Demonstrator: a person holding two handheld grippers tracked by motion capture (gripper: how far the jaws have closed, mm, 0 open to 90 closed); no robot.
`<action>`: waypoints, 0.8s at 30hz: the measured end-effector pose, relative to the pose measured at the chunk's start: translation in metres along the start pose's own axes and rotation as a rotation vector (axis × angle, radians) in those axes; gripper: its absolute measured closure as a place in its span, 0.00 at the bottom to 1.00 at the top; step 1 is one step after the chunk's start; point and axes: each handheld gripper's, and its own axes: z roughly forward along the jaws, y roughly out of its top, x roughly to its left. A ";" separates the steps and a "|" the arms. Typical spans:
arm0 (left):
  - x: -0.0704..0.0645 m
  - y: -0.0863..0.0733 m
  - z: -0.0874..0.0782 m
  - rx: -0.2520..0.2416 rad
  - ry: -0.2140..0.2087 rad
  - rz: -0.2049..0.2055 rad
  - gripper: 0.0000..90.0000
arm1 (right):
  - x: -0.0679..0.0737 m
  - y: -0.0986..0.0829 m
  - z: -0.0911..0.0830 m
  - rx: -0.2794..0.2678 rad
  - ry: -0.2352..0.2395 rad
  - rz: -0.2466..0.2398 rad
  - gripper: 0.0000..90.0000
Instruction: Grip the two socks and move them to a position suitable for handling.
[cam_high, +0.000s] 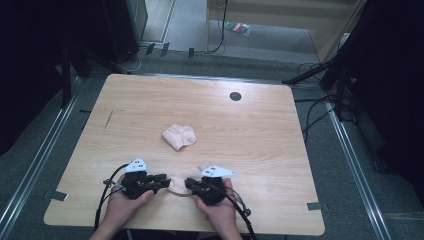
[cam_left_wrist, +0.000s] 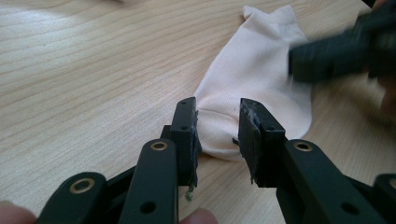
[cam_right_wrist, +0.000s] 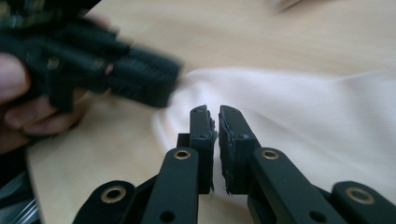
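the jaws of the left gripper (cam_left_wrist: 217, 128) are seen parted, one on each side of the rounded toe end of a pale pink fabric sock (cam_left_wrist: 254, 88); whether the cloth is touched cannot be told. the jaws of the right gripper (cam_right_wrist: 217, 121) are nearly closed, only a thin slit left between them, and whether any cloth is pinched cannot be told. the sock is laid flat on the light wooden surface (cam_high: 150, 107) at the near edge, between both grippers, its long axis running from one gripper to the other. a second, crumpled pale pink sock (cam_high: 179, 136) is seen near the middle of the surface. no writing can be read.
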 end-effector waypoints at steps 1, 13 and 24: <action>-0.001 0.000 0.001 0.000 -0.001 0.001 0.76 | -0.008 0.004 -0.008 -0.021 -0.034 0.004 0.94; -0.002 0.000 0.001 0.011 0.052 0.064 0.76 | -0.049 -0.008 -0.033 0.044 -0.225 0.046 1.00; 0.000 0.000 -0.001 0.007 0.050 0.076 0.65 | -0.048 -0.012 -0.046 0.016 -0.208 0.111 0.97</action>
